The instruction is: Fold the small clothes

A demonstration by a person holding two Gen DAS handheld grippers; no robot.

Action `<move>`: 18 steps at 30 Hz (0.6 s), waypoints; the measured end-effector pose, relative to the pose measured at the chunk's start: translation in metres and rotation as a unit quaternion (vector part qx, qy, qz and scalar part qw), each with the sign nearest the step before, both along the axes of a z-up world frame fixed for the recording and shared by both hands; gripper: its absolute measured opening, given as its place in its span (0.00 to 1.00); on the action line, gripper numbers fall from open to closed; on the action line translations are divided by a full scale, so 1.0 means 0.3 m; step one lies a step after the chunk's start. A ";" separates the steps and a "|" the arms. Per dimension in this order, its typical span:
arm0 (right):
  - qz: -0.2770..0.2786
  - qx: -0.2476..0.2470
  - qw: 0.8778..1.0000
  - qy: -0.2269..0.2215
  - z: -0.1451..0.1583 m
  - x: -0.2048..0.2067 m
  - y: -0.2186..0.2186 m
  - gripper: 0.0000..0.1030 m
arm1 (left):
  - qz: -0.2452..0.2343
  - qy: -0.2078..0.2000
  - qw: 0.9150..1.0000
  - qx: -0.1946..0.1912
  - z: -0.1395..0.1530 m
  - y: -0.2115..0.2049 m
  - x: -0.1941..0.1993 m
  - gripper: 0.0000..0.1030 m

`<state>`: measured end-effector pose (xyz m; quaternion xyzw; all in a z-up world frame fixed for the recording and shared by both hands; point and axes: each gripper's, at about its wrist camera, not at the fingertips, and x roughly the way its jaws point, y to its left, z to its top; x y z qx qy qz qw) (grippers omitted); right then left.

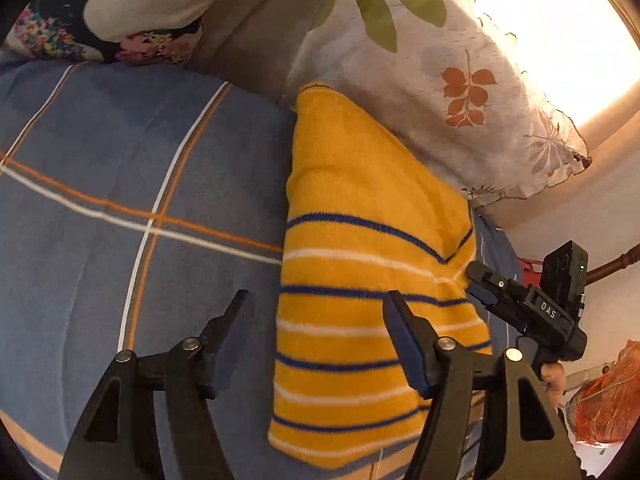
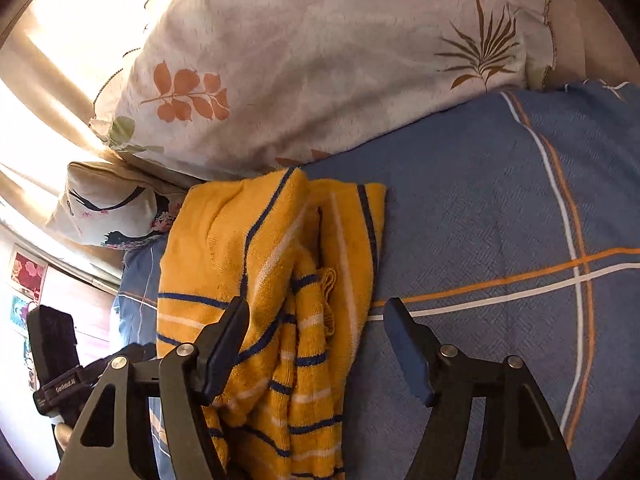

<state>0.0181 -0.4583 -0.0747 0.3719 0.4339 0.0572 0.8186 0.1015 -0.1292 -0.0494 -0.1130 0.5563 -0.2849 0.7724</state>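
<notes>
A small yellow garment with blue and white stripes [image 1: 360, 280] lies folded lengthwise on the blue plaid bedspread [image 1: 100, 200]. My left gripper [image 1: 316, 308] is open, its jaws wide apart just above the garment's left edge and the bedspread. The right gripper [image 1: 480, 276] shows in the left wrist view at the garment's right edge. In the right wrist view the garment [image 2: 272, 280] lies bunched and layered under my open right gripper [image 2: 316, 312], whose left finger [image 2: 228, 340] hangs over the cloth. Neither gripper holds anything.
A white leaf-print pillow [image 1: 440, 92] lies against the garment's far end, also in the right wrist view [image 2: 300, 60]. A floral cushion [image 1: 100, 8] sits at the far left. The bed's edge and an orange-red bag [image 1: 608, 396] are at the right.
</notes>
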 end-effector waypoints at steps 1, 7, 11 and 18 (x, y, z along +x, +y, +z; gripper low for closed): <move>0.003 0.004 1.000 0.002 -0.018 0.017 0.014 0.72 | -0.008 0.008 1.000 0.001 -0.027 -0.016 0.025 0.67; 0.001 0.056 0.998 0.010 -0.098 0.084 0.072 0.71 | -0.022 0.100 0.991 -0.082 -0.143 -0.074 0.090 0.65; 0.006 0.110 0.994 0.004 -0.075 0.103 0.092 0.41 | -0.014 0.101 0.989 -0.104 -0.068 -0.037 0.079 0.36; 0.035 0.130 0.989 -0.058 0.023 0.060 0.172 0.39 | -0.013 0.034 0.999 -0.039 0.105 0.012 0.012 0.43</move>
